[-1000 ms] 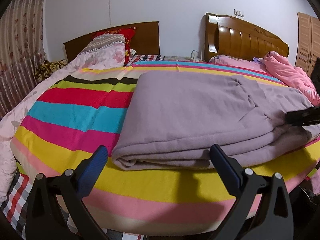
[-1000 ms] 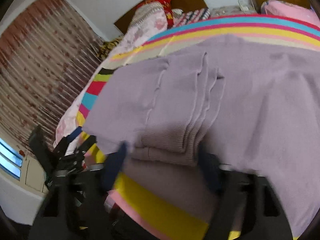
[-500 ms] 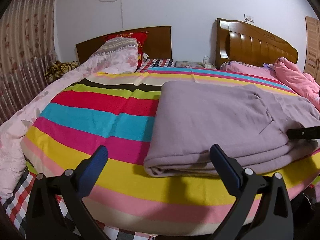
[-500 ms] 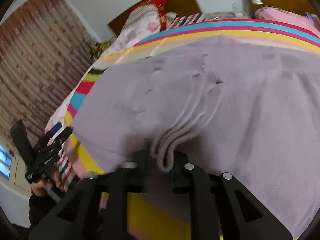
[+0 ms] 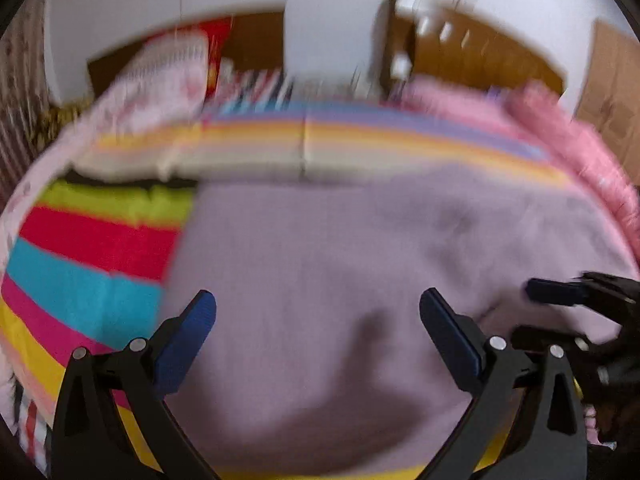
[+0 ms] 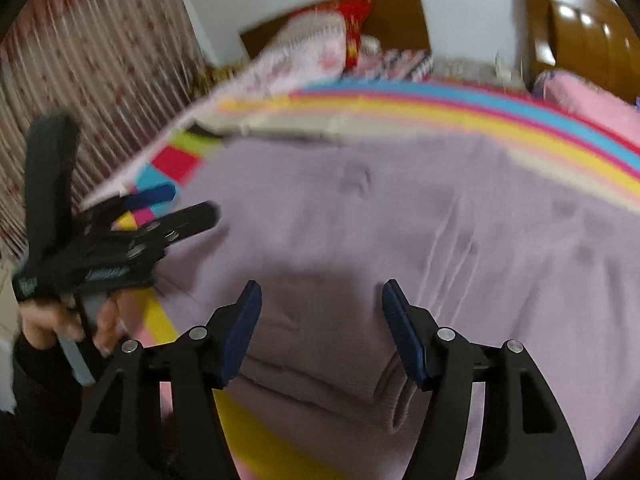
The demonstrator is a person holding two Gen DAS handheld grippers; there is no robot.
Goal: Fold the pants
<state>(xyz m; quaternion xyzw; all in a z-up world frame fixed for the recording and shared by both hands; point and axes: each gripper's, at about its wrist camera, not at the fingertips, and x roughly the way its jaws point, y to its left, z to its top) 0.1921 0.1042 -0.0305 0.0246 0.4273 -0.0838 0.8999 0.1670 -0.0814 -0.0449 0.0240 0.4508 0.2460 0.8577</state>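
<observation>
Lying spread over the near half of the striped blanket (image 5: 96,240), the lilac pants (image 5: 320,280) cover most of the bed's near right part, with a ribbed cuff (image 6: 384,404) bunched at the near edge. The left gripper (image 5: 318,312) hovers over the cloth with its jaws wide apart and nothing between them. The right gripper (image 6: 322,308) is likewise spread wide above the cuff, gripping nothing. Far off to the left lies a floral pillow (image 6: 308,56) against a dark headboard (image 6: 396,12); curtains (image 6: 100,60) hang at the left.
</observation>
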